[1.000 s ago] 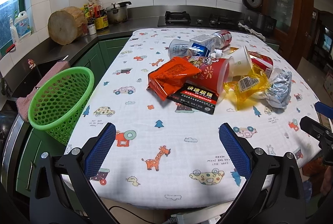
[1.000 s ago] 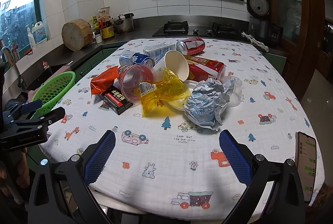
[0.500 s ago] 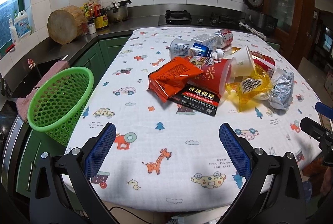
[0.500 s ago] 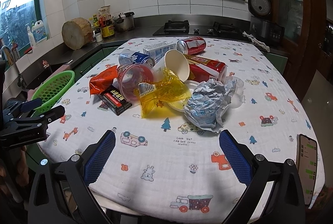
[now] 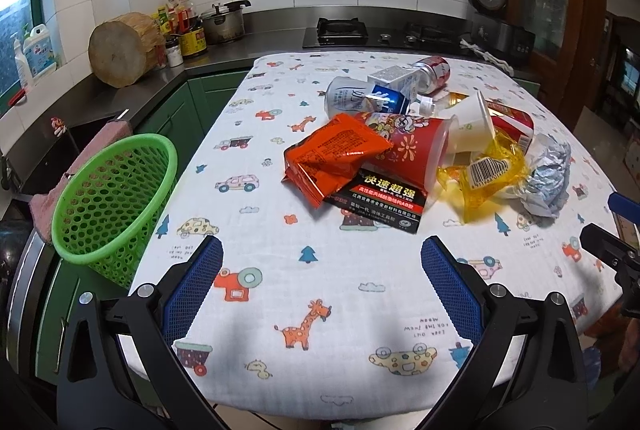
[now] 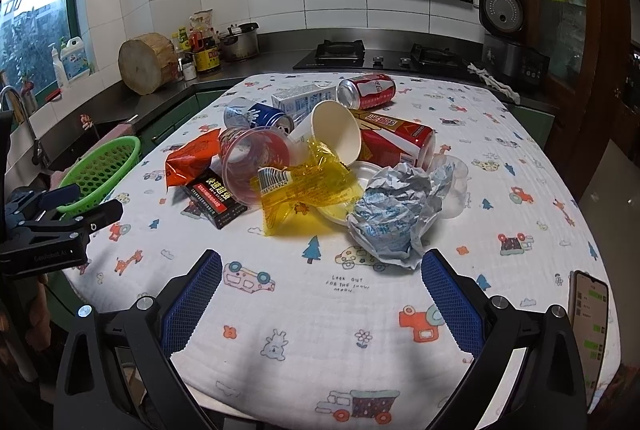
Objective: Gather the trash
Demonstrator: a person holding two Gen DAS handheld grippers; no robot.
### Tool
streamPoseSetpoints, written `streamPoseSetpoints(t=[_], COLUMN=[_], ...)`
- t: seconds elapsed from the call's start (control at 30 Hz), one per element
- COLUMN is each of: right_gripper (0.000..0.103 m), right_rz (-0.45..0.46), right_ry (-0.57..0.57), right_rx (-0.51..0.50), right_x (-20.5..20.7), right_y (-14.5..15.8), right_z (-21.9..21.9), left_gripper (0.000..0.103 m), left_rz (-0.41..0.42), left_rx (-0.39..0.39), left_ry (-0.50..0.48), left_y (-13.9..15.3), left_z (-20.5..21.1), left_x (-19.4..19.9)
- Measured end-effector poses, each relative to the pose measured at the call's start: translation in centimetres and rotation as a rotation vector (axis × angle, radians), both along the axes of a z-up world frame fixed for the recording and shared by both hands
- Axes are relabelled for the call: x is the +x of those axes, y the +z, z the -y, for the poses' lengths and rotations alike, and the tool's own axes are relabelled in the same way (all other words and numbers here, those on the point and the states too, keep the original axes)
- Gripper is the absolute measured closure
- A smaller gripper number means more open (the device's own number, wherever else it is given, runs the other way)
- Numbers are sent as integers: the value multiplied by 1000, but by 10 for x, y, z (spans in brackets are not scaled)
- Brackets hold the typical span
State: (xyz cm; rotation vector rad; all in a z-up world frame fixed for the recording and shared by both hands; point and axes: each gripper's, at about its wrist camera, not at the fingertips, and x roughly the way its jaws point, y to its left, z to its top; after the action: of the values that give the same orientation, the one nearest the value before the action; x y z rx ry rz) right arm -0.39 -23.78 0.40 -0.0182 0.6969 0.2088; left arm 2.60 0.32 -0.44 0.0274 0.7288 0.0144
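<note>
A pile of trash lies mid-table: an orange snack bag (image 5: 332,158), a black box (image 5: 380,200), a red plastic cup (image 5: 408,150), a yellow wrapper (image 6: 308,190), a crumpled silver-blue wrapper (image 6: 394,214), a white paper cup (image 6: 336,136), a red can (image 6: 366,91) and a blue can (image 6: 256,114). A green mesh basket (image 5: 108,198) stands off the table's left edge. My left gripper (image 5: 322,286) is open over the near table edge, short of the black box. My right gripper (image 6: 320,290) is open, just before the crumpled wrapper.
The table wears a white cartoon-print cloth (image 5: 280,270). A phone (image 6: 590,314) lies at its near right edge. Behind are a steel counter with a wooden block (image 5: 120,50), a pot (image 5: 224,24), bottles, a gas hob (image 6: 340,50) and a rice cooker (image 6: 502,6).
Both grippers have crept forward and up over the table; the trash pile sits a little closer in each view. Nothing has been picked up, and both stay open.
</note>
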Motion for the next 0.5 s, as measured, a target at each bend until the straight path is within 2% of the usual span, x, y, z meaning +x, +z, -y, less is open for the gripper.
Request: streamPoseSetpoints(t=[0.5], right_gripper=[6], right_rz=[-39], right_ry=[-46], right_rx=[-38], right_x=[31], right_y=[-5], right_z=[35], left_gripper=[5], left_rz=[-7], left_rx=[18], left_ry=[-1], left_y=[4], left_z=[-16], left_x=[25])
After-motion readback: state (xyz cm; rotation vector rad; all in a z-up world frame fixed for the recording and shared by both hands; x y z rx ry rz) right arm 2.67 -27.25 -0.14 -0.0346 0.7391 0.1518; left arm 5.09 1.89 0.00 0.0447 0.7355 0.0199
